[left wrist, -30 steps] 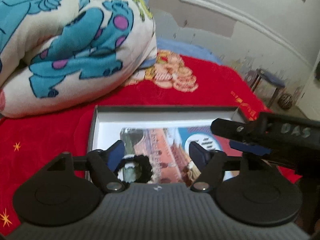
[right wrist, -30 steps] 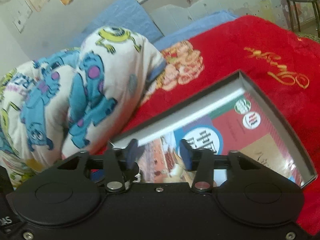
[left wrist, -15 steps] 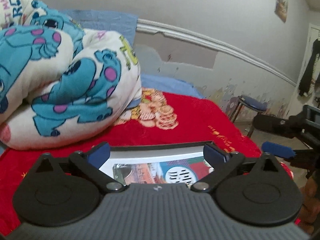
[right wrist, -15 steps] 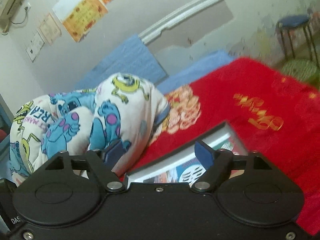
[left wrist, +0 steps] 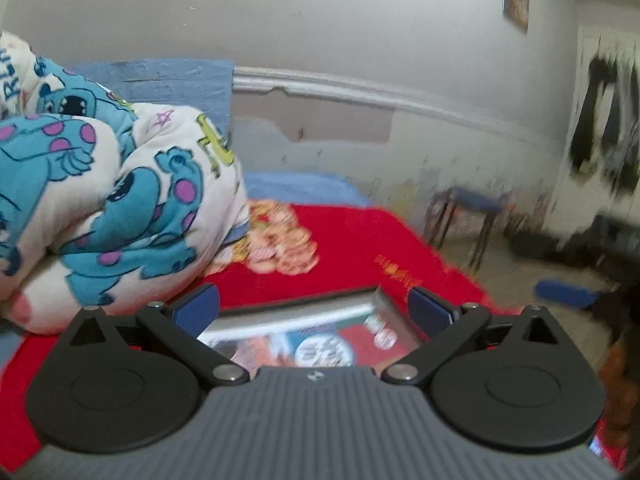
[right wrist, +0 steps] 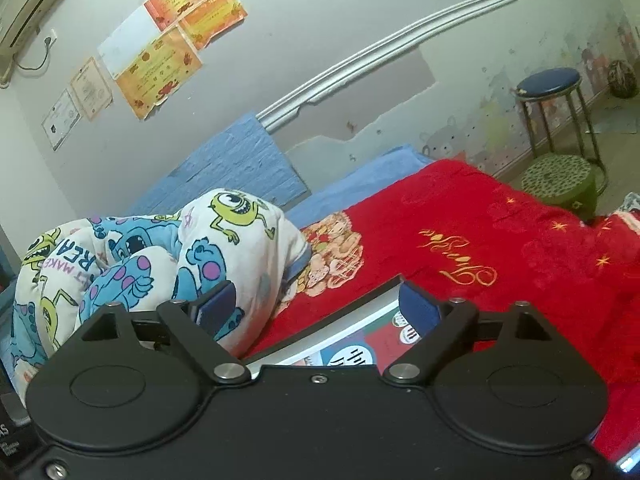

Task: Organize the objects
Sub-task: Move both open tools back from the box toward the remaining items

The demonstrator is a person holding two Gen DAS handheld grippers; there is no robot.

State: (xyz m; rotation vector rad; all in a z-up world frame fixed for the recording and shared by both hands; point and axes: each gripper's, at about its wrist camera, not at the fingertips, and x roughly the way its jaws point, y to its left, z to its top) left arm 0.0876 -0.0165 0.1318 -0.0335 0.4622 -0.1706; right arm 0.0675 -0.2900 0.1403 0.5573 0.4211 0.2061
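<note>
The left gripper stands with its jaws spread as wide as they go, having just been opening, and nothing sits between the blue pads — they hover above the near part of the shallow grey box at about 6 o'clock in the left wrist view. The right gripper has likewise just been opening; its jaws are wide apart and grip nothing. In the right wrist view the box lies low at 6 o'clock, only its far rim and a strip of the printed sheet inside it showing above the gripper body. The box rests on the red blanket that covers the bed. At 9 o'clock a rolled cartoon-print quilt lies beside the box — near it, though whether they touch I cannot tell. At 2 o'clock a blue-topped stool stands on the floor by the wall, well apart from the bed.
</note>
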